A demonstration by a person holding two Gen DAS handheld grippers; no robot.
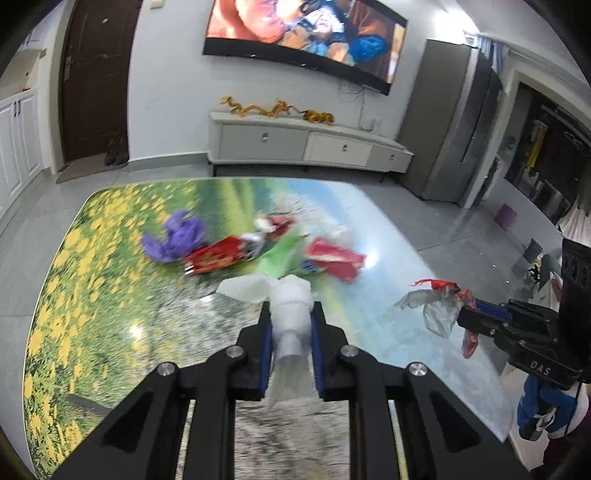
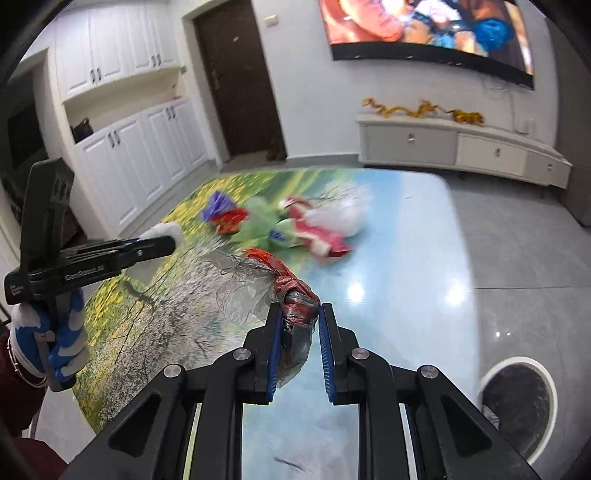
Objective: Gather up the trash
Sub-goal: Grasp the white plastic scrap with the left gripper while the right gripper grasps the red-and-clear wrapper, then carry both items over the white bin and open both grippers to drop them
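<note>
Your left gripper (image 1: 291,314) is pinched narrow on a white crumpled wad (image 1: 290,306), lifted off the table (image 1: 110,295). Your right gripper (image 2: 299,314) clamps a red-and-clear wrapper (image 2: 291,295) (clear film trailing left). Both point down at a slant. More trash (image 1: 258,247) lies mid-table; your gloved left hand (image 2: 55,339) grips its handle.

Ahead of the gripper, a lit wall-mounted television (image 1: 306,33) hangs above a low drawer cabinet (image 1: 306,144). A dark door (image 2: 240,81) stands left; white cupboards (image 2: 129,122) flank it. Grey floor tiles (image 2: 517,240) shine.
</note>
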